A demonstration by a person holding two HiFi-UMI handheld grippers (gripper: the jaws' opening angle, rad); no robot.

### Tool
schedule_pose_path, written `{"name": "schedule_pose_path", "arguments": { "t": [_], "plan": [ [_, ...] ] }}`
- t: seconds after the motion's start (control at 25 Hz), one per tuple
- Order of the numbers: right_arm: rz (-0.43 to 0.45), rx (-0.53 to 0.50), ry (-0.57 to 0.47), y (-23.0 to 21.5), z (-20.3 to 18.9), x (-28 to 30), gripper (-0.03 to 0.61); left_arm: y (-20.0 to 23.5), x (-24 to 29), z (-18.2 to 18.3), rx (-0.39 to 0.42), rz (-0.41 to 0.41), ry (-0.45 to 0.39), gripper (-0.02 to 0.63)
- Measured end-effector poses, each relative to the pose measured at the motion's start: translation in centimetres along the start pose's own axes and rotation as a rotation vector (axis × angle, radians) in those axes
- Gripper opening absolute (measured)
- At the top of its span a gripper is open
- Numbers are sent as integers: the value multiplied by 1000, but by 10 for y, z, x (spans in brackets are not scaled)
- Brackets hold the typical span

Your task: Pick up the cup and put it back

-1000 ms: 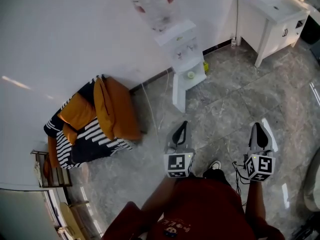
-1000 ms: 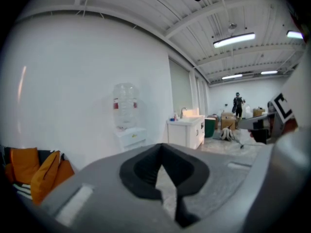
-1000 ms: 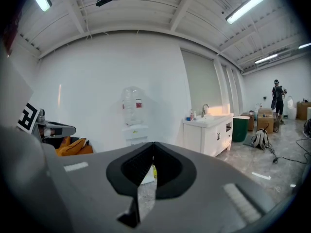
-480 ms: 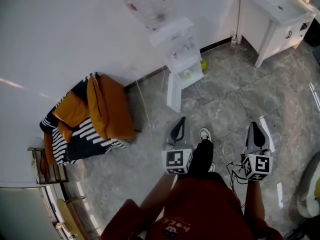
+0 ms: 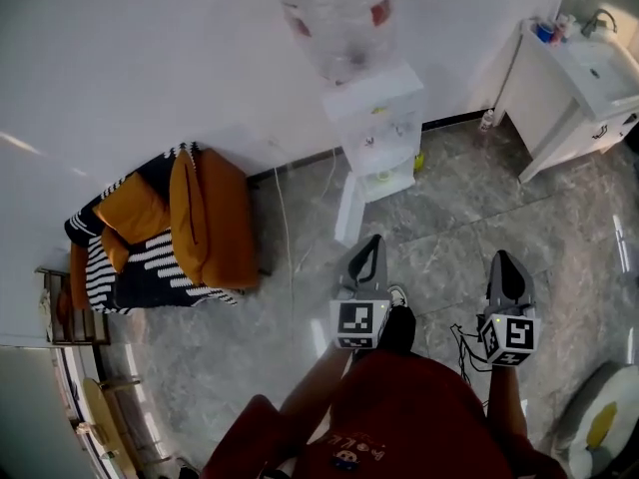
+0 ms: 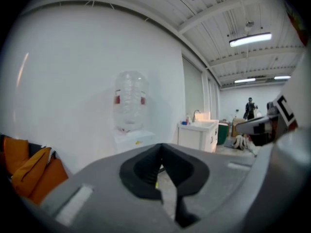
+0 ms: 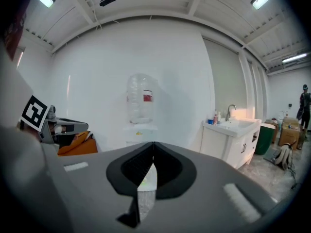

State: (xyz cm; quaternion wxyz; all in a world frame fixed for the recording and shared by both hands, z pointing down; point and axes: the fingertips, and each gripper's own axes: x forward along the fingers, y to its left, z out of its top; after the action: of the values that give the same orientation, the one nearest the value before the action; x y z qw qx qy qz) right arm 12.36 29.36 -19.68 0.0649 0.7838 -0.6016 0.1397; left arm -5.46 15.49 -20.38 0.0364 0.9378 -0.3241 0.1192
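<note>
Two grippers point ahead over the grey marble floor (image 5: 449, 218), and both are empty. The left gripper (image 5: 371, 243) has its jaws pressed together at the tips with nothing between them. The right gripper (image 5: 502, 258) is likewise closed on nothing. Each is held out in front of the person's red shirt (image 5: 399, 417), with a shoe (image 5: 397, 297) showing between them. Ahead, a white water dispenser (image 5: 384, 133) stands against the wall, topped by a clear bottle (image 5: 339, 18). A small pale green cup (image 5: 382, 177) sits on the shelf in the dispenser's recess, under the taps and well apart from both grippers. Left of the dispenser, a chair piled with orange cushions (image 5: 205, 218) stands against the wall. At the right, a white sink cabinet (image 5: 574, 98) fills the corner.
</note>
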Motion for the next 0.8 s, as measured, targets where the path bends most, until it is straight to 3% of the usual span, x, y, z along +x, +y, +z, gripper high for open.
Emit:
{"name": "schedule_pose_path", "arguments": {
  "t": [0.4, 0.8],
  "plan": [
    [141, -63, -24, 24, 56, 132, 2, 79, 79, 36, -7, 84, -42, 0],
    [278, -86, -38, -2, 79, 232, 2, 105, 123, 48, 10, 246, -51, 0]
  ]
}}
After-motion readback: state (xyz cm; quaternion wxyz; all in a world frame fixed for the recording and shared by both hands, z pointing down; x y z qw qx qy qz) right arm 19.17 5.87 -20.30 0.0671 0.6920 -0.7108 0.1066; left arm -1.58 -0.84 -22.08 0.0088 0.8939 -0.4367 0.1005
